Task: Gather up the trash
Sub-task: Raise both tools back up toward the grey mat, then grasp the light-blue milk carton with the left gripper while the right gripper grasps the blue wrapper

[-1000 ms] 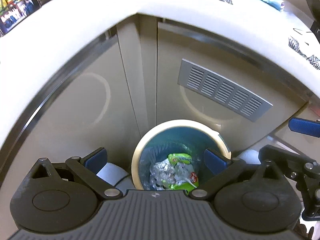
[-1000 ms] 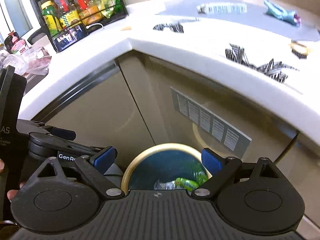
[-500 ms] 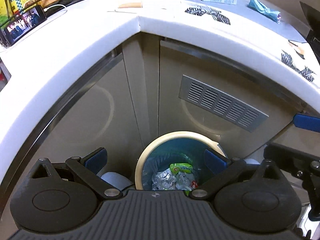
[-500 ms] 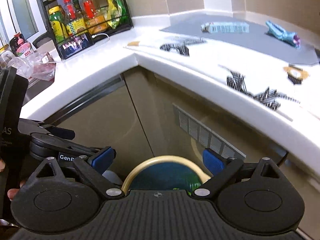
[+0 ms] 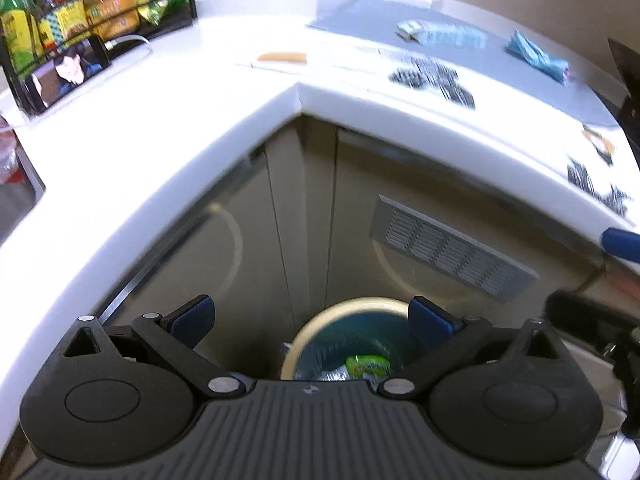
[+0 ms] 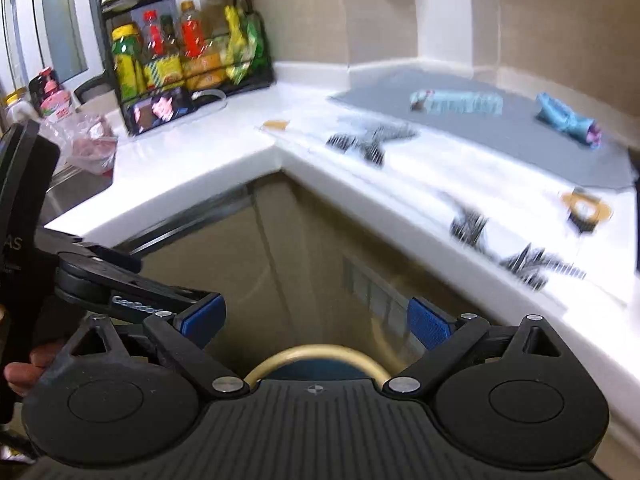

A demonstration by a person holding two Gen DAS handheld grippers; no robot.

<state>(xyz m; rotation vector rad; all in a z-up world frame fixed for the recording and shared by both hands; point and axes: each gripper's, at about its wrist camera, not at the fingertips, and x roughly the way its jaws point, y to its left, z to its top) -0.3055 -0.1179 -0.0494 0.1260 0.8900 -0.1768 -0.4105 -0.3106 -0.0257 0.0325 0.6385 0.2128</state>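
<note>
Below both tongs: we see one round bin (image 5: 352, 308) with a cream rim and a blue liner, standing on the floor against the cabinet corner.
Bin contents: one green wrapper (image 5: 367, 365) and some crumpled silvery trash just beside it; we cannot count the silvery bits.
Left tongs (image 5: 311, 317): spread wide, nothing between the blue pads, hanging above the bin.
Right tongs (image 6: 316, 320): also wide and empty; only the far arc of the bin rim (image 6: 320, 350) shows between them.
Ahead of the tongs: one white L-shaped surface (image 6: 200, 168) wraps round the corner.
Ahead and to the right, on the surface: one grey mat (image 6: 480, 136) carries two pieces of trash, one long pale-blue packet (image 6: 460, 103) and one crumpled teal wrapper (image 6: 566, 122), apart from each other.
Nearer the tongs than the mat: three dark striped patches (image 6: 372, 140) lie on the white surface, blurred; we cannot tell what they are. One small orange-and-black scrap (image 6: 584, 206) lies to the right.
Ahead, at the corner: one thin tan item (image 5: 282, 57).
Ahead and to the left: one black wire rack (image 6: 180, 48) of bottles and packets, with one phone (image 6: 162, 108) propped at its foot.
Left edge of the right view: a hand (image 6: 24, 364) grips the left tool.
</note>
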